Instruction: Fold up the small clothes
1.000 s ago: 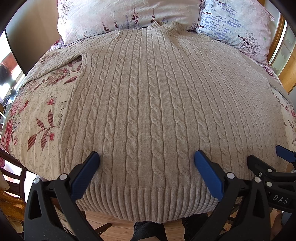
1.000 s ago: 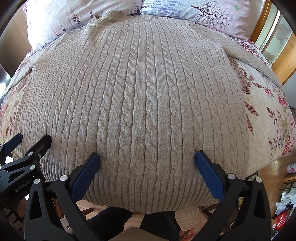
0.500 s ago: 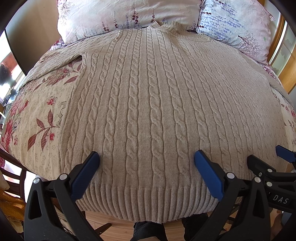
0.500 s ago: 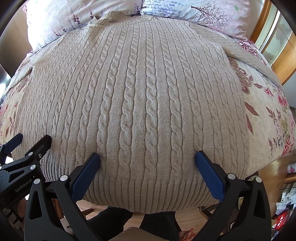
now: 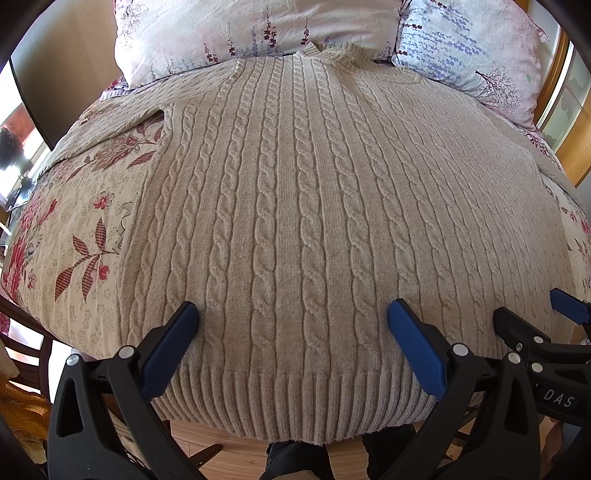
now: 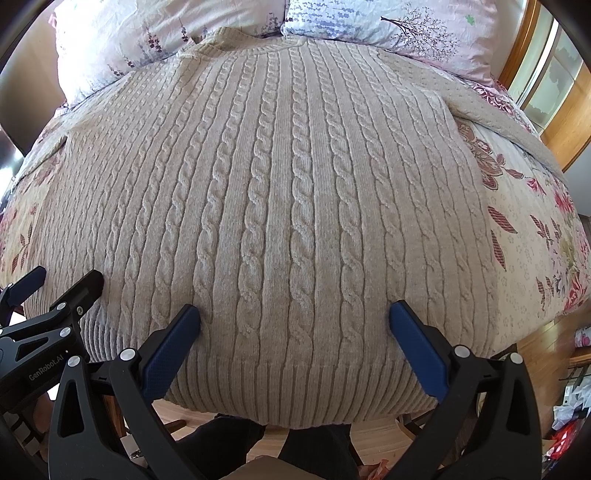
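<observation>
I hold both tongs low over the near hem of the beige cable-knit sweater (image 5: 295, 206), which lies flat, front up, on the floral-printed bed (image 5: 85, 221), collar toward the pale lavender-print pillows (image 5: 258, 33). My left tongs (image 5: 291, 325) gape wide, and so do my right tongs (image 6: 295, 325), side by side. The left view alone shows the sweater's left sleeve; the right view shows the right sleeve (image 6: 498, 114) spread outward.
</observation>
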The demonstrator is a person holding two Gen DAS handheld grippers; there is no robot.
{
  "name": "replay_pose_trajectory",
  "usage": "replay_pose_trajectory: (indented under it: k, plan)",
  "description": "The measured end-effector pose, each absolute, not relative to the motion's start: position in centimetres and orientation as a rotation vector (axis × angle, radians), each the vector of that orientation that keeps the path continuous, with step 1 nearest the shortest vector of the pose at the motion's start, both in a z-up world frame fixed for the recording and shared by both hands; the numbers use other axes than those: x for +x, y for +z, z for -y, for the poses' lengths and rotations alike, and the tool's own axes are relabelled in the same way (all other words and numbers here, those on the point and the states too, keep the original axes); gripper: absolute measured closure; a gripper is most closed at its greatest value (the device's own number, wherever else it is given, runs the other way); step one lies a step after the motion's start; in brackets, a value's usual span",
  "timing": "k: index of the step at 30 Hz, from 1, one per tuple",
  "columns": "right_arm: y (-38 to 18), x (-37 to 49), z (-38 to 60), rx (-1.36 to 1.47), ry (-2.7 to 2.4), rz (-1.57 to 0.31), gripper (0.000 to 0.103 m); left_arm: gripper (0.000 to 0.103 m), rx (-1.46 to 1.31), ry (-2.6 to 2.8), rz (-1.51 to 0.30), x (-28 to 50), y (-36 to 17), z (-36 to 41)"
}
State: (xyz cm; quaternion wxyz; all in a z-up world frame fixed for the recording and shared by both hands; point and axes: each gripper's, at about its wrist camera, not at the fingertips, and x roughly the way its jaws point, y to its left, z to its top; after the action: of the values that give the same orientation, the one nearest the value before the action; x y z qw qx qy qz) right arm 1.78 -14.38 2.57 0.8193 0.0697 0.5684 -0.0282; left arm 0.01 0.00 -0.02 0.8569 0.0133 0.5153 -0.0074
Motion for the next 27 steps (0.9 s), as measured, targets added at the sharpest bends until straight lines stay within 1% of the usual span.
replay_pose_trajectory:
  k: [10,14,15,16,17,18,21,27]
  plan:
    - [2.5,1.8,14.6,0.144,-0.025,-1.191,0.001,0.002,0.04,-0.034,-1.099,0.6,0.1,-0.3]
    - [2.8,2.1,16.1,0.244,0.001,-1.163,0.002,0.002,0.047,-0.044,-1.107,0.8,0.1,-0.2]
    - [3.0,2.3,16.7,0.276,0.008,-1.15,0.01,0.002,0.047,-0.047,-1.109,0.9,0.0,-0.1]
    - [3.2,2.6,17.5,0.312,0.011,-1.135,0.014,0.002,0.047,-0.048,-1.11,0.9,0.0,-0.1]
    - [3.5,3.2,19.0,0.378,0.009,-1.116,0.021,0.002,0.045,-0.048,-1.111,1.0,0.1,-0.1]
    - [3.5,3.7,20.3,0.431,0.005,-1.102,0.024,0.002,0.042,-0.047,-1.112,1.1,0.1,-0.1]
    - [3.7,5.4,25.6,0.592,-0.048,-1.05,0.029,0.002,0.033,-0.037,-1.112,1.7,0.1,-0.2]
    - [3.7,8.0,37.0,0.854,-0.179,-0.906,0.032,0.002,0.0,0.006,-1.109,3.1,0.3,-0.3]
